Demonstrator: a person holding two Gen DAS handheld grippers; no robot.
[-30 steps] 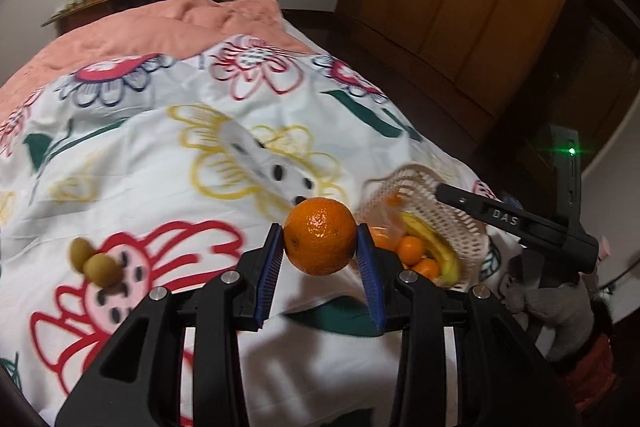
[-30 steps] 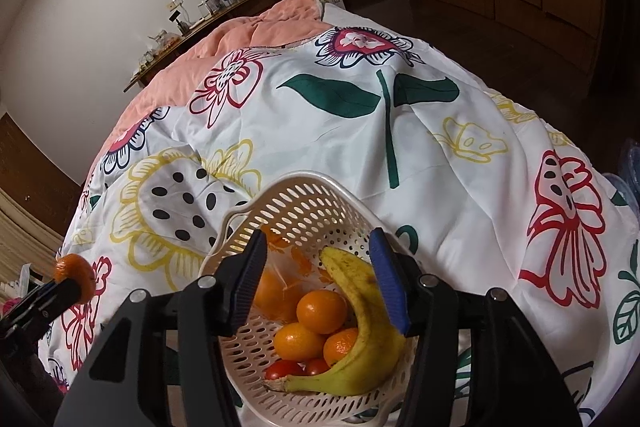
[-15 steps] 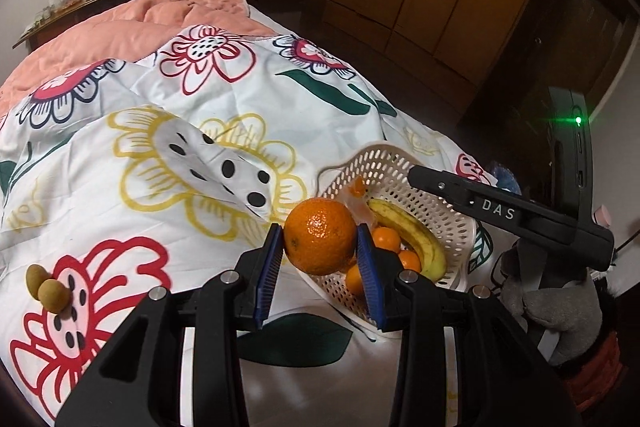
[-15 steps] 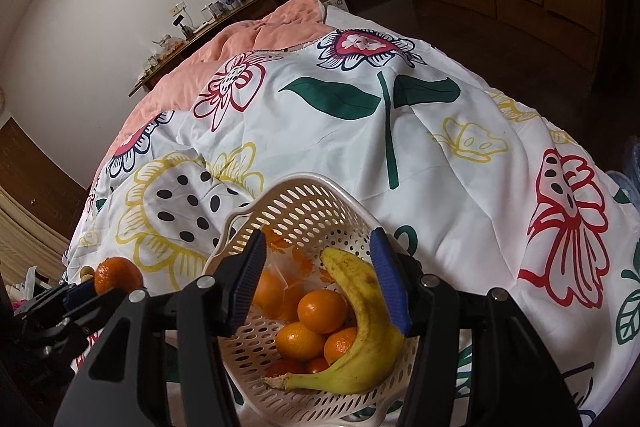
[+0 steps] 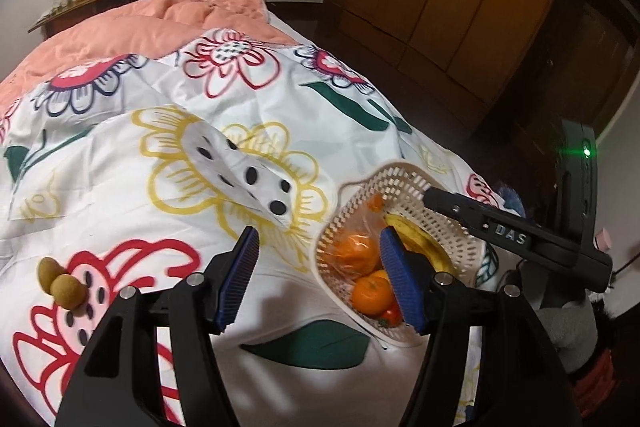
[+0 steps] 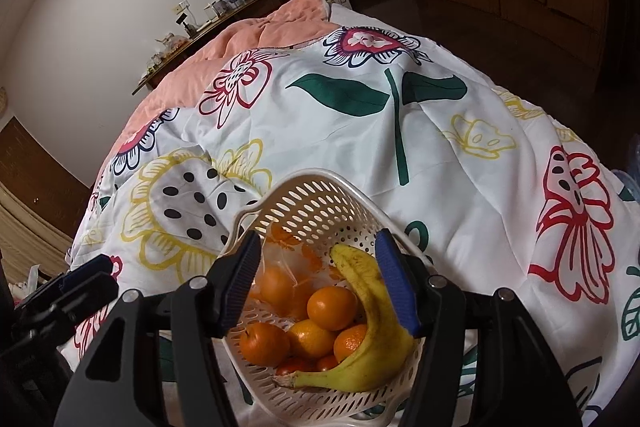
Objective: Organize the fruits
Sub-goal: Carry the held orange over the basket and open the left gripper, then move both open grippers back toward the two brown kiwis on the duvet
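**Orange dropped; kiwis next**

Left gripper (image 5: 320, 279) jaws are opening, empty; right gripper (image 6: 316, 281) jaws are widening too, nothing between, over the basket (image 6: 320, 187). Swing left toward the kiwis (image 5: 64, 285) at nine o'clock on the bed (image 5: 140, 187); grip gently.

"das" on the right hand-held gripper (image 5: 430, 196)

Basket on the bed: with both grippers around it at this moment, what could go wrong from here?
1. The basket sits tilted on the soft quilt near the bed's edge; a nudge could tip it and spill the oranges and banana.
2. The right gripper, its jaws opening, hangs just over the fruit and might bruise the banana.
3. The left gripper, jaws opening and empty, sits far from the two kiwis; they could get missed.
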